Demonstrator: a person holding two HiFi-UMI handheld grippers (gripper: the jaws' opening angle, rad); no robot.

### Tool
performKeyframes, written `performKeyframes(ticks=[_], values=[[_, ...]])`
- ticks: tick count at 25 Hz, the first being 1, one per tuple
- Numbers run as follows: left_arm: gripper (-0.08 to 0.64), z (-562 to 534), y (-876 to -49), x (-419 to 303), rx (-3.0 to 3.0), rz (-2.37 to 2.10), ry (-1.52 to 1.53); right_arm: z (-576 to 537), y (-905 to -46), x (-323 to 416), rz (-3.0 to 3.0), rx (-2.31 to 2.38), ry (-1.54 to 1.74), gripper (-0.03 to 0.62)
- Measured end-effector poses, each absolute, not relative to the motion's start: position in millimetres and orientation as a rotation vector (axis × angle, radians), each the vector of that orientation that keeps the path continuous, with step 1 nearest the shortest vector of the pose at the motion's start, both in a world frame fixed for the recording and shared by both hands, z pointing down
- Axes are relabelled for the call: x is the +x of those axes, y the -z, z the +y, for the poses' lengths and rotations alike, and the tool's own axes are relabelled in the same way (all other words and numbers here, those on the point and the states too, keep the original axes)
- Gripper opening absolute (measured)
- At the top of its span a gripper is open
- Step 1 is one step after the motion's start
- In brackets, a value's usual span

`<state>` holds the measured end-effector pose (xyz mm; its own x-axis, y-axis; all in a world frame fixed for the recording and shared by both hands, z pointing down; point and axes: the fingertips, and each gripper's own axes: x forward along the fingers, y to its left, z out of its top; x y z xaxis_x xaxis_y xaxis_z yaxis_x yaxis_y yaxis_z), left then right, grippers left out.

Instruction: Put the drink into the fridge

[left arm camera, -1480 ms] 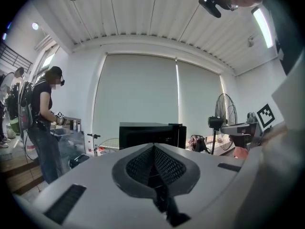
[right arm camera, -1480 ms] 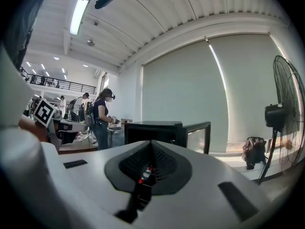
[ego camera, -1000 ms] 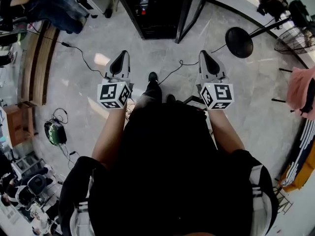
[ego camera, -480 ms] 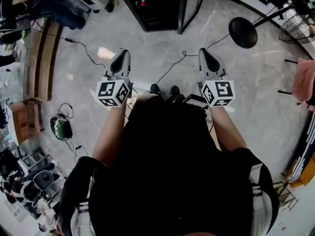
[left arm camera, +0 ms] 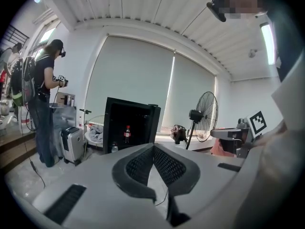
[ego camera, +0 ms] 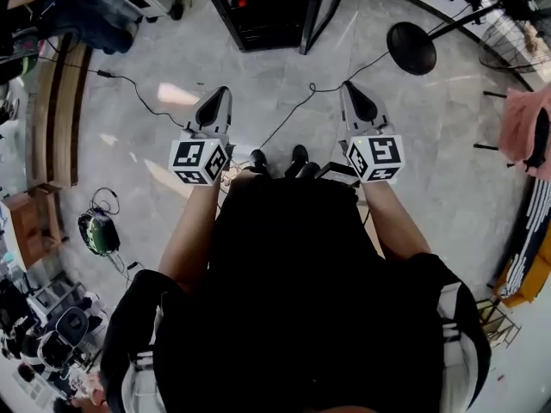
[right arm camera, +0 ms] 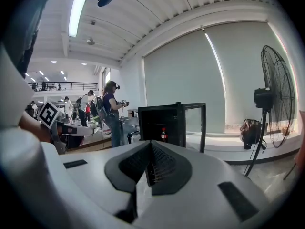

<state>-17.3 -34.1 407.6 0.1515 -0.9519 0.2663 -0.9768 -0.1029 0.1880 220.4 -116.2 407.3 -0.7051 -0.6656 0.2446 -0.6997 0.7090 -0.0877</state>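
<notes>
A person stands on a grey tiled floor (ego camera: pixel 448 188) facing a black fridge (ego camera: pixel 258 11) whose glass door (ego camera: pixel 320 7) hangs open. One gripper is held in each hand at waist height, well short of the cabinet. The left gripper (left arm camera: pixel 152 148) has its ribbed pads pressed together at the tips, with nothing between them. The right gripper (right arm camera: pixel 151 143) is likewise clamped closed and empty. The drink (left arm camera: pixel 127 133), a dark bottle with a red label, stands upright on a shelf inside the open fridge, far from both grippers. A smaller clear bottle (left arm camera: pixel 114 148) sits lower in the same cabinet. A black cable (ego camera: pixel 293 114) runs across the floor from the fridge towards the person's shoes (ego camera: pixel 297 156), which show between the two grippers. A pedestal fan (right arm camera: pixel 279 94) stands to the right of the fridge, before a wall of pale window blinds (left arm camera: pixel 143 75). To the left, another person (left arm camera: pixel 45 104) stands beside a grey suitcase (left arm camera: pixel 71 144).
</notes>
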Motion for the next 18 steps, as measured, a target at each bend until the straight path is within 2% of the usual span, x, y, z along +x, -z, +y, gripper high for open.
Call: performKeyframes(ticks=[7, 18], values=[[0.015, -23.5, -399.6, -58.6, 2.156, -1.844, -0.089, -108.1, -396.0, 183.1, -2.720, 1.136, -0.265, 0.021], [0.015, -15.5, -385.0, -81.9, 2.177, -1.831, -0.062, -103.0, -386.3, 176.3, -2.718, 1.189, -0.274, 0.021]])
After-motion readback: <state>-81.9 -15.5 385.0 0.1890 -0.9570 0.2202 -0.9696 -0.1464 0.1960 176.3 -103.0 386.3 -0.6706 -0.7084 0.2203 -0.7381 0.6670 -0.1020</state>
